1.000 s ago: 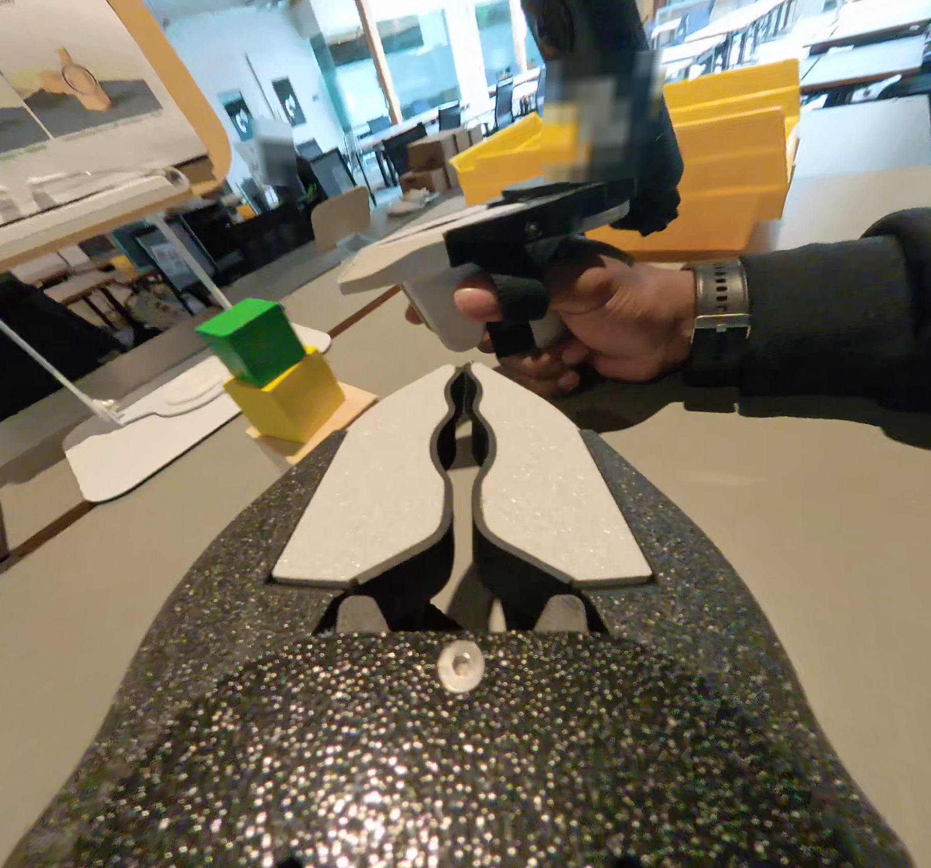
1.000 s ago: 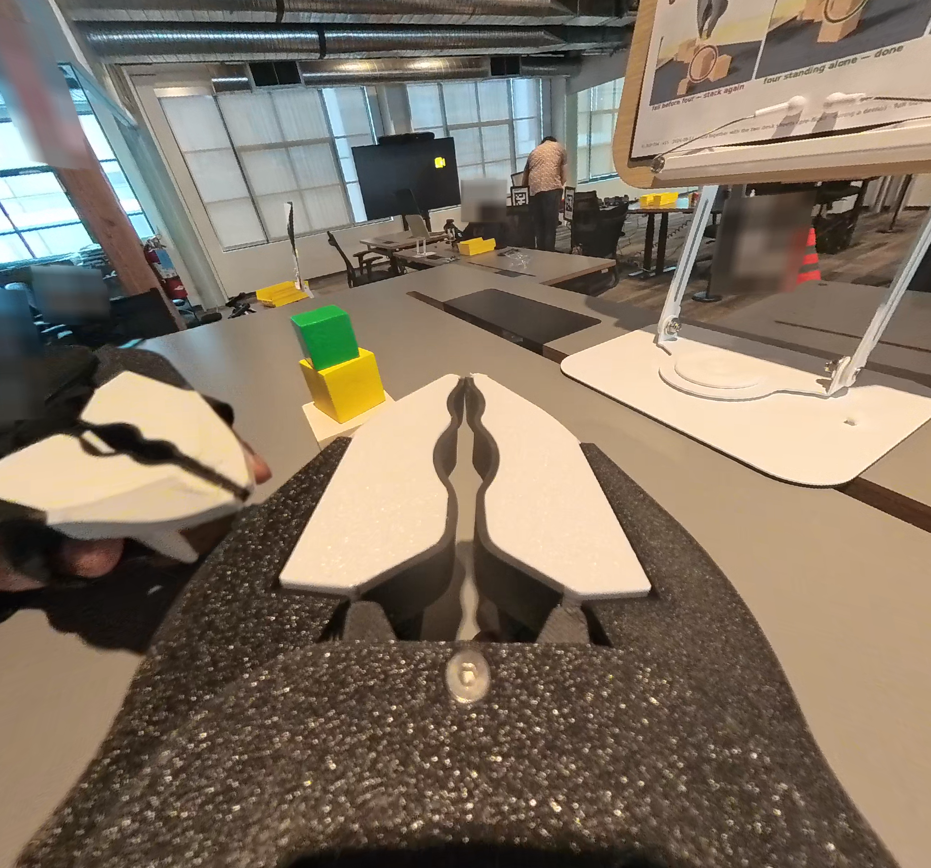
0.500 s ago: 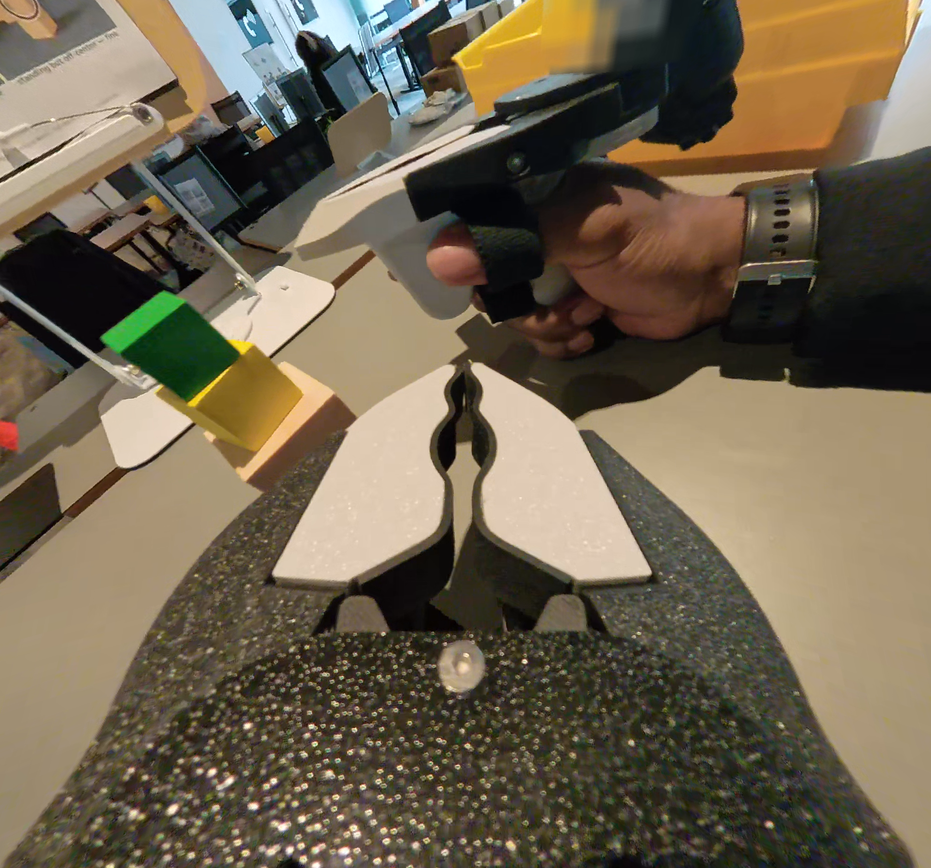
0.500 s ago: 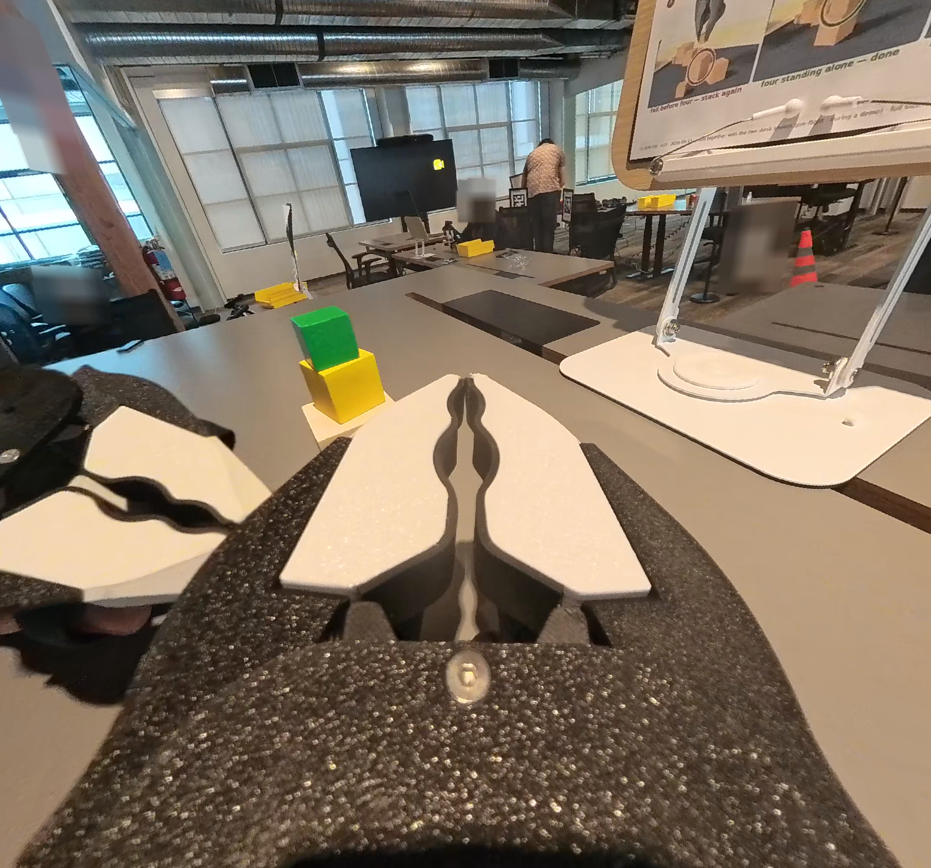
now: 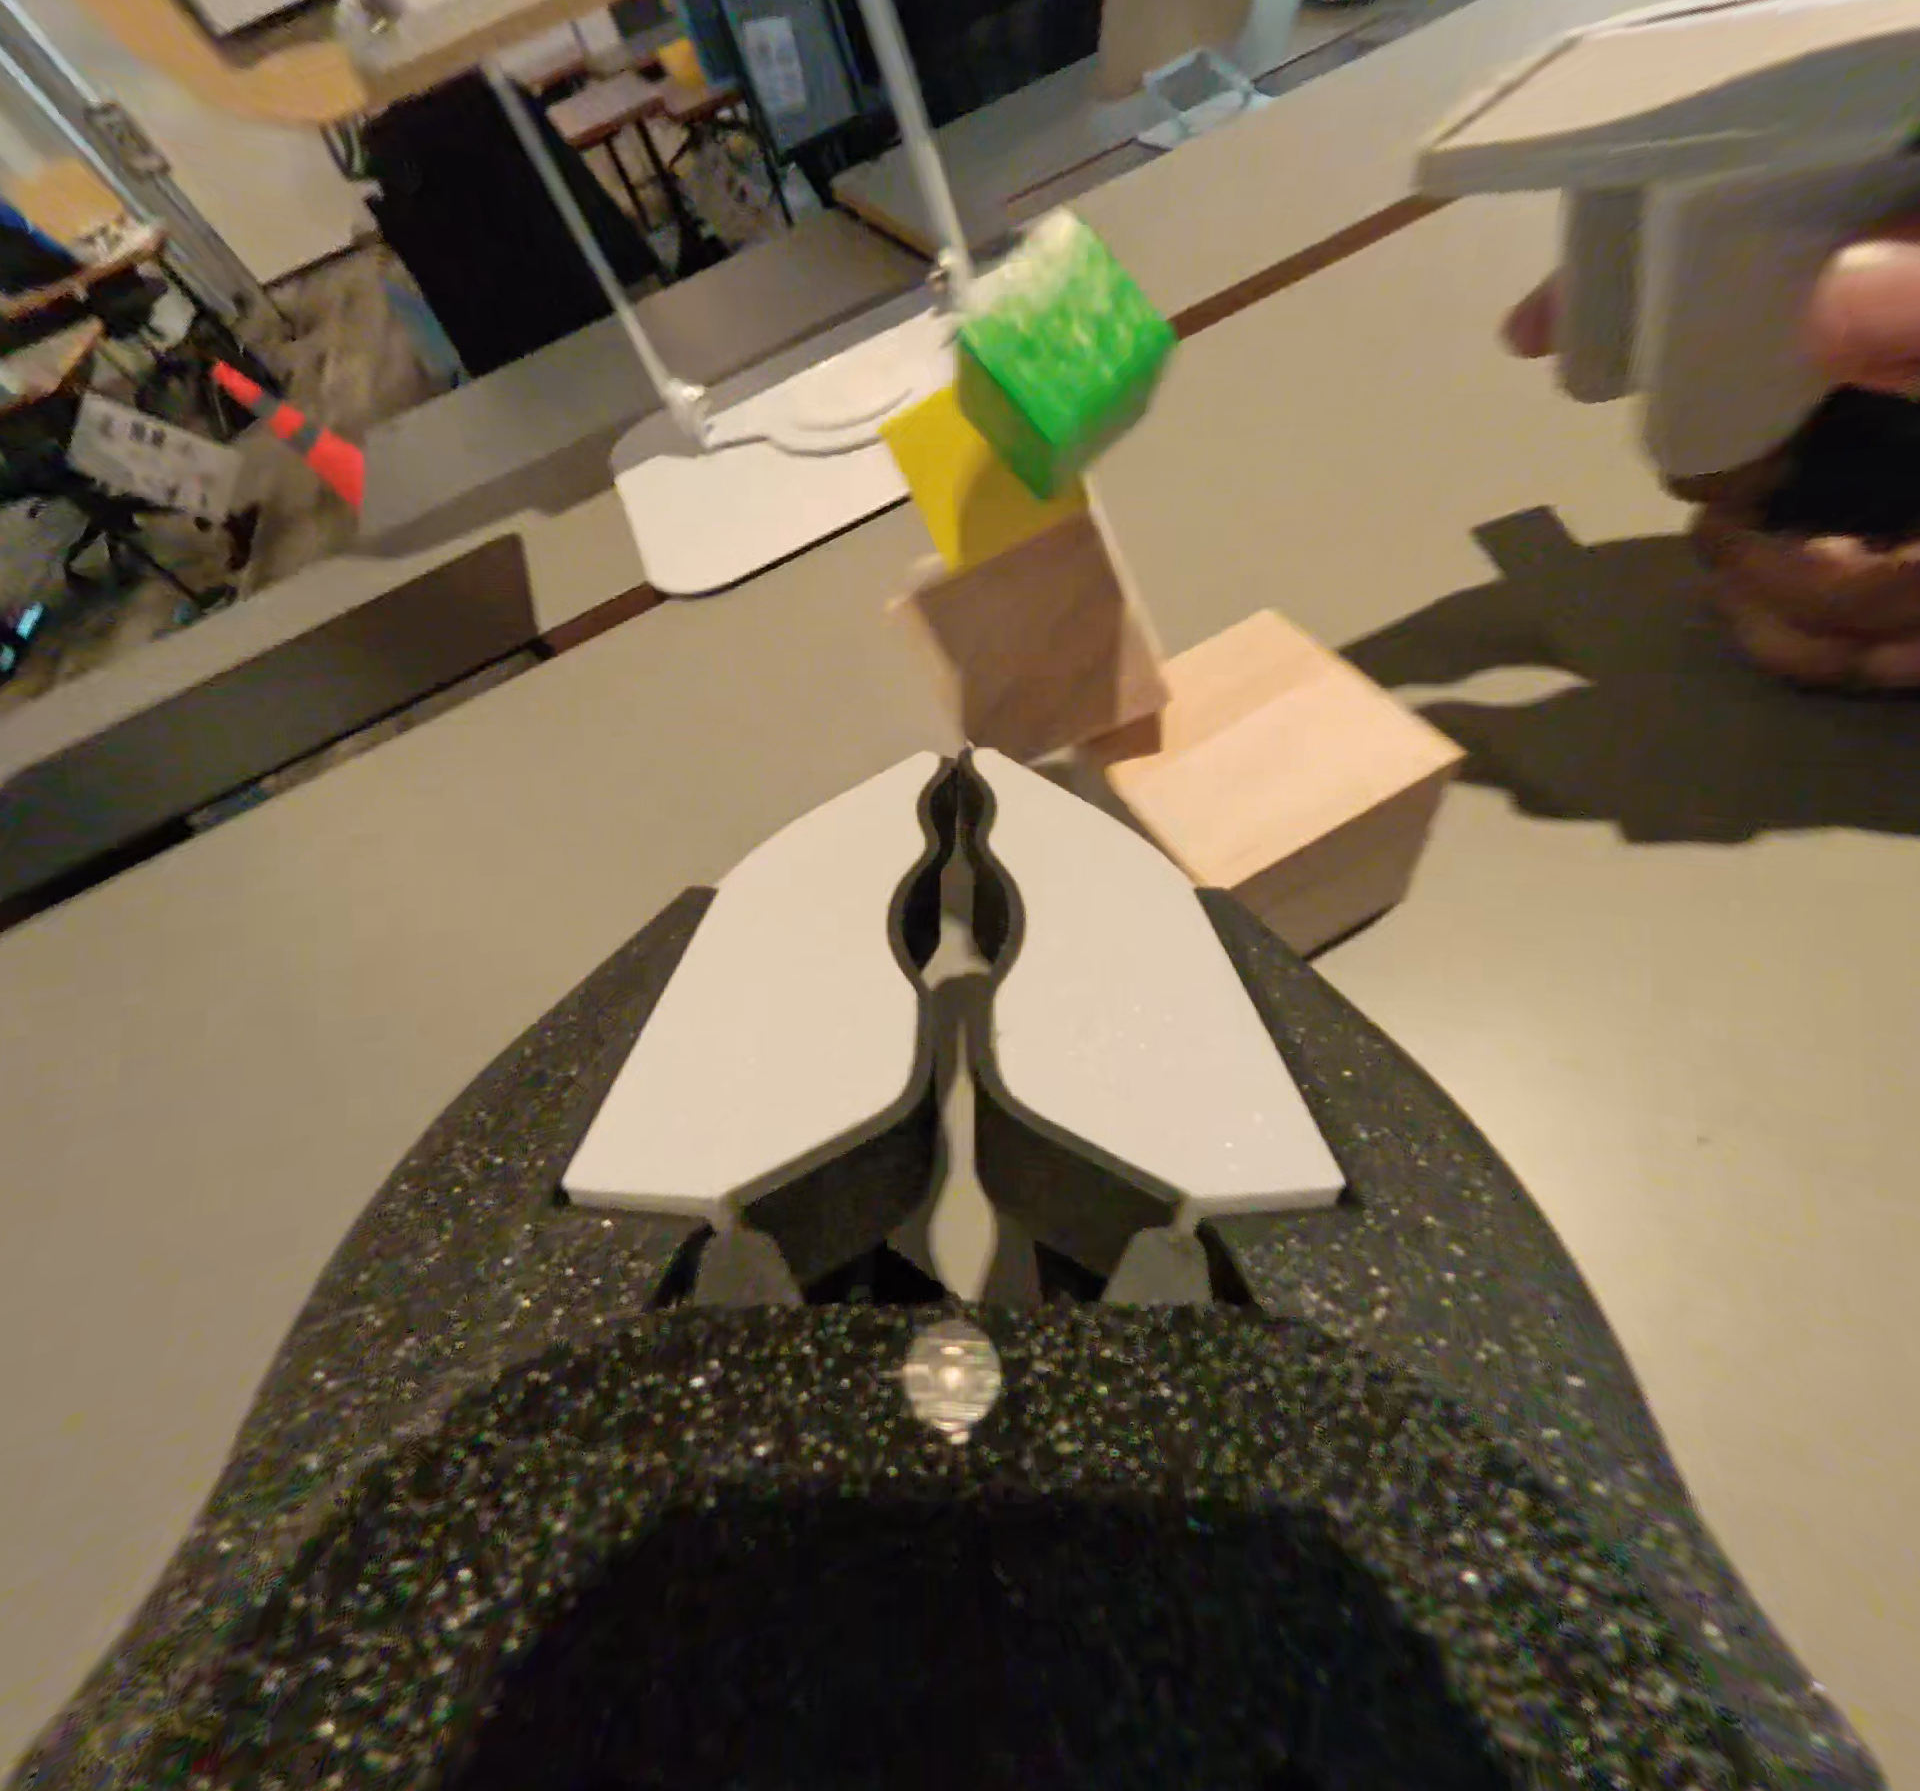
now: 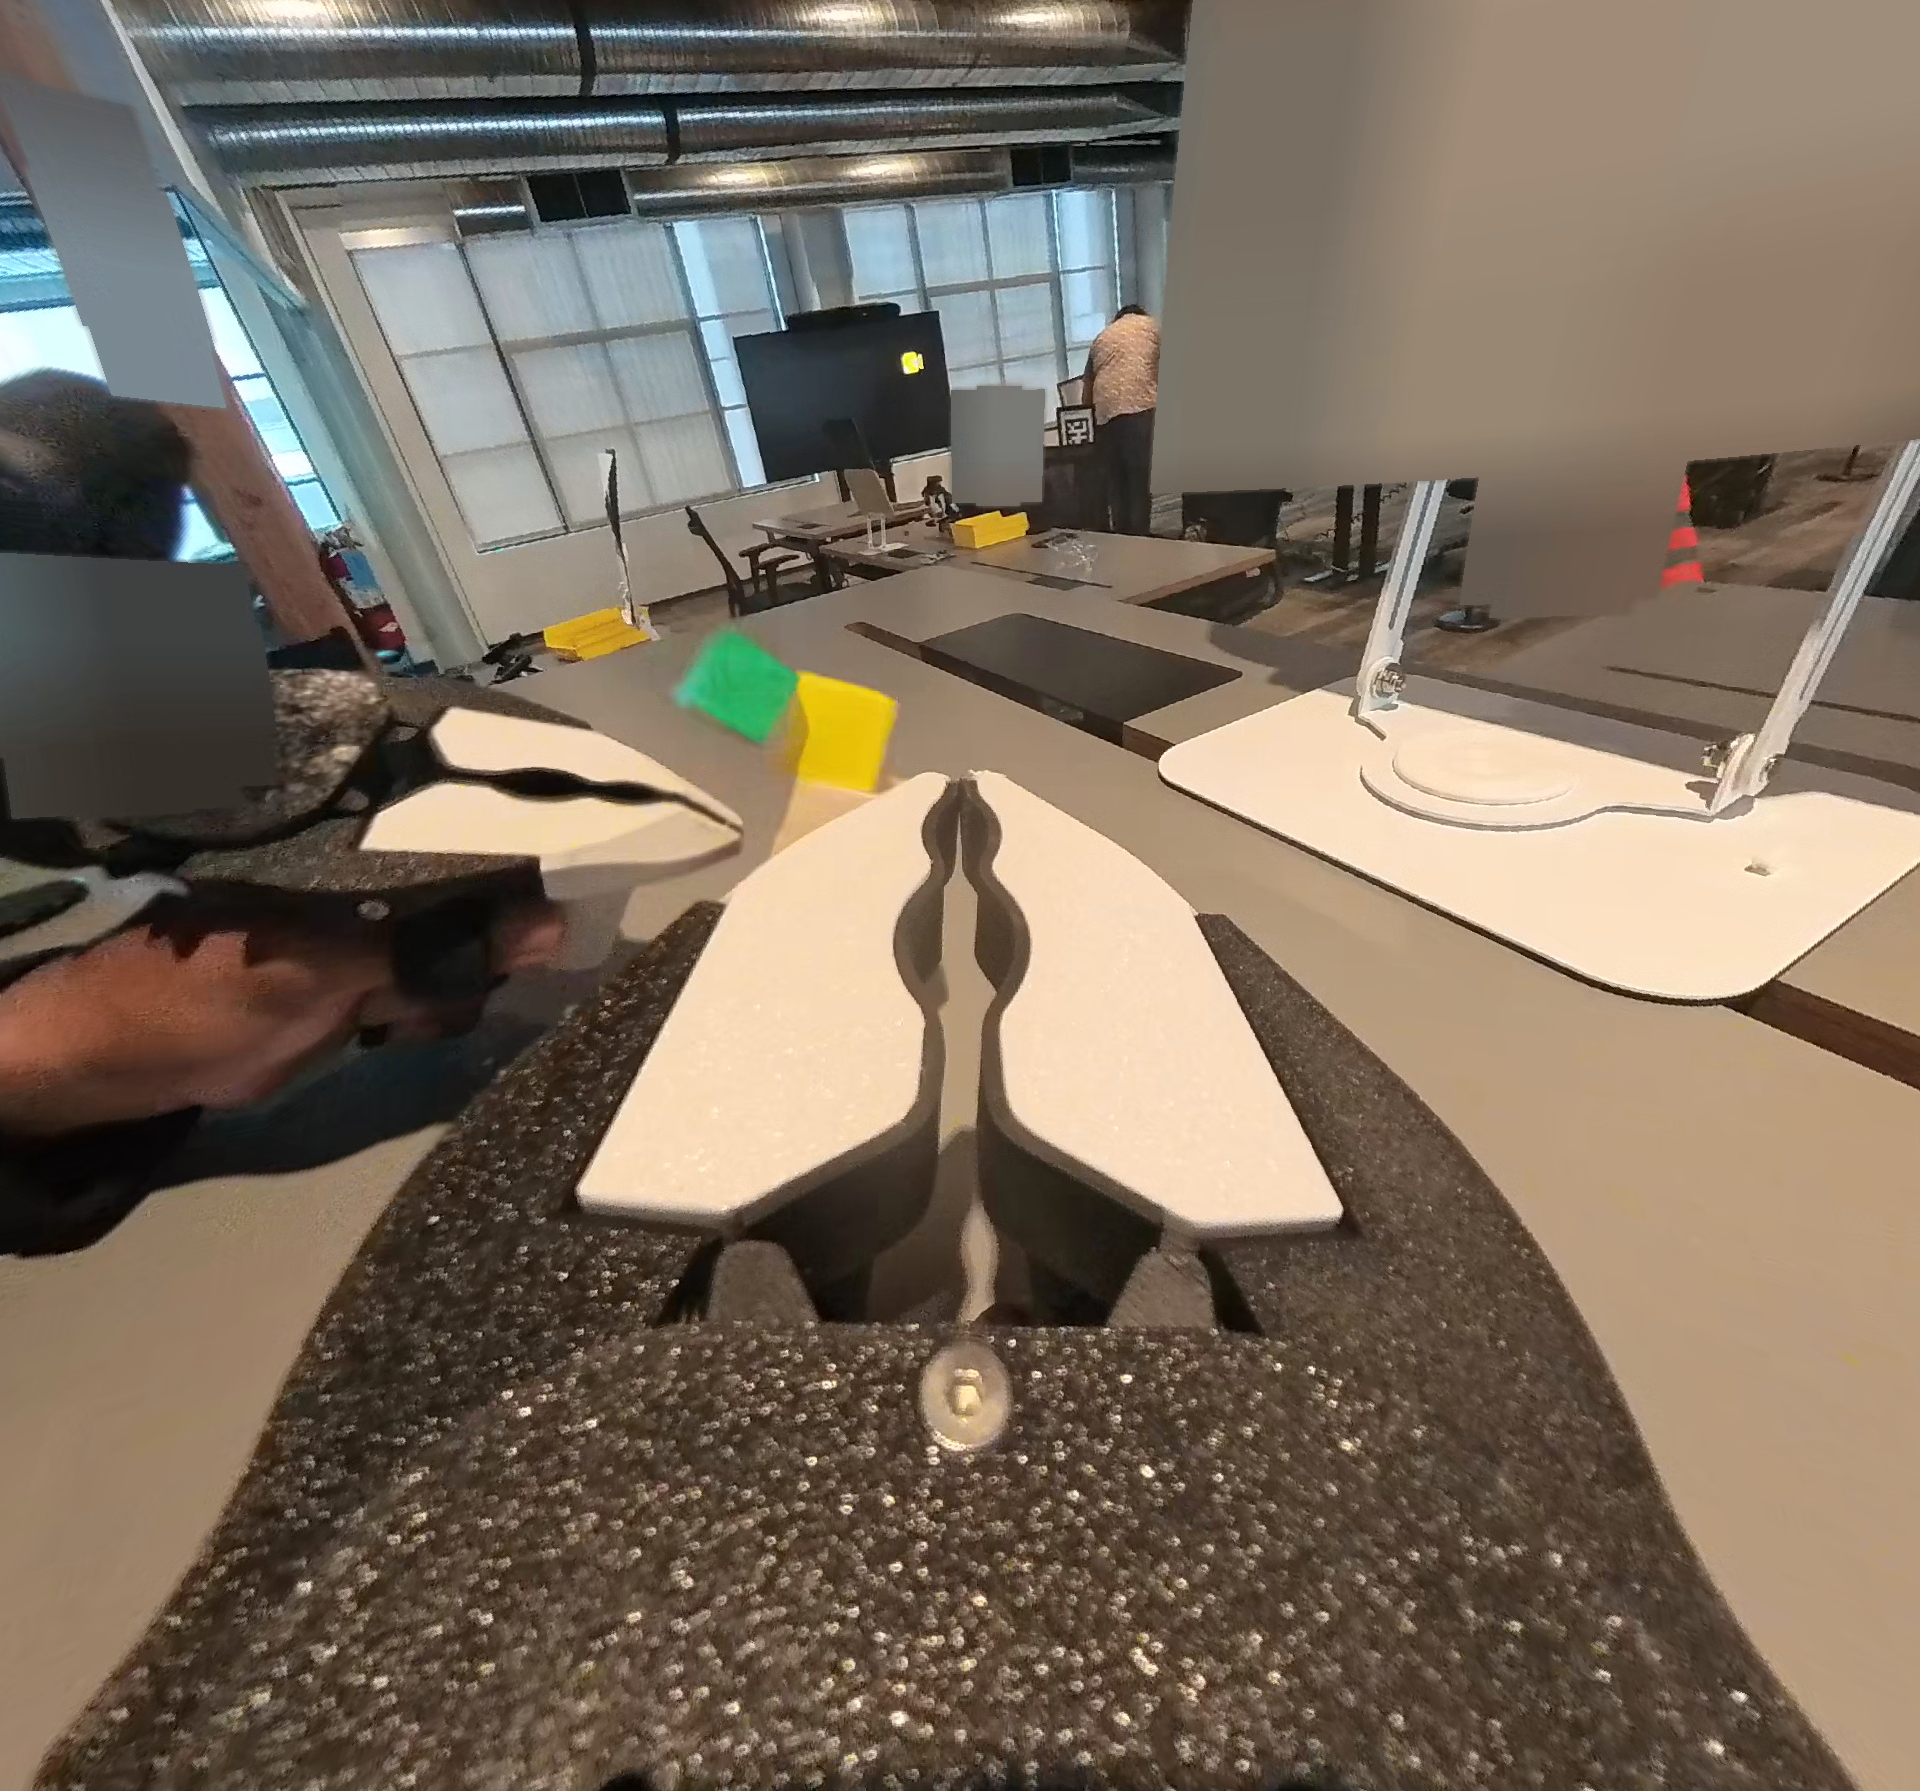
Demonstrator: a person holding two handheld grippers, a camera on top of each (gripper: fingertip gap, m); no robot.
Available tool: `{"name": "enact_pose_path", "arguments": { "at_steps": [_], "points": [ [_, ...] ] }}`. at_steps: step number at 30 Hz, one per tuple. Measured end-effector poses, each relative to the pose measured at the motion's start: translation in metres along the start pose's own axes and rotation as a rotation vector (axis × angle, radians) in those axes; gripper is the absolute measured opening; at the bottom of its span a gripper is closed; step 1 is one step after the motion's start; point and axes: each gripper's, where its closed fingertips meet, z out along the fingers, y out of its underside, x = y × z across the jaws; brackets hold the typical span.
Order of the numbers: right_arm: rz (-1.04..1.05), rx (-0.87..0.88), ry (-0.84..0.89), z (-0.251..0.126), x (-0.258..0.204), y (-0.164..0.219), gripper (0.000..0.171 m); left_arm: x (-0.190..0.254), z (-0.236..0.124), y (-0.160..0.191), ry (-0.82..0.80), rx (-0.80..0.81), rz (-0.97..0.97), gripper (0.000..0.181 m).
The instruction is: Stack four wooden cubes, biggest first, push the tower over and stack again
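Grey table (image 5: pixel 312 1014) bears large wooden cube (image 5: pixel 1288 765), white stand base (image 6: pixel 1558 858).

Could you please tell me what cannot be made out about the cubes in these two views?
- Right wrist view: both plain wooden cubes hidden behind the right gripper.
- Green cube and yellow cube: motion-blurred, so contact is unclear.
- Left wrist view: whether the left gripper touches the smaller wooden cube.

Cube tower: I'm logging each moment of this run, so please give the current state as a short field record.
stage: tower toppling
large wooden cube: flat on the grey table
smaller wooden cube: tilted, one edge on the large cube
yellow cube: tilted above it
green cube: tilted, blurred, topmost
left claw: shut, empty, tips at the smaller wooden cube; contact unclear
right claw: shut, empty, short of the cubes
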Motion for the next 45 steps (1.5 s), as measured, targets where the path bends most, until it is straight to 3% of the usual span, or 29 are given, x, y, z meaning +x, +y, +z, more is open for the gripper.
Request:
{"name": "enact_pose_path", "arguments": {
  "at_steps": [8,12,16,19,22,26,32,38,45],
  "points": [
    [0.006,0.005,-0.001,0.0,0.001,-0.001,0.0,-0.073,-0.008,0.017,-0.113,0.003,-0.103,0.0],
    [0.01,0.013,0.004,-0.001,0.002,-0.002,0.0,-0.148,-0.011,0.03,-0.357,0.036,-0.014,0.0],
    [0.015,0.018,0.003,-0.002,0.002,-0.003,0.0,-0.226,-0.009,0.038,-0.459,0.094,-0.165,0.0],
    [0.016,0.017,-0.001,-0.002,0.002,-0.002,0.0,-0.251,-0.003,0.041,-0.41,0.122,-0.281,0.01],
    [0.021,0.007,-0.005,-0.001,0.002,-0.001,0.0,-0.25,0.009,0.047,-0.306,0.078,-0.351,0.024],
    [0.025,-0.003,-0.007,0.0,0.002,0.001,0.0,-0.235,0.01,0.038,-0.211,0.123,-0.298,0.026],
    [0.039,-0.017,-0.006,0.006,0.006,0.002,0.0,-0.208,0.006,0.013,-0.078,0.275,-0.268,0.03],
    [0.085,-0.046,0.009,0.012,0.015,0.006,0.001,-0.181,-0.004,-0.018,0.134,0.516,-0.415,0.038],
    [0.104,-0.078,-0.007,0.015,0.015,0.01,0.011,-0.141,-0.007,-0.031,0.212,0.56,-0.221,0.038]
  ]
}}
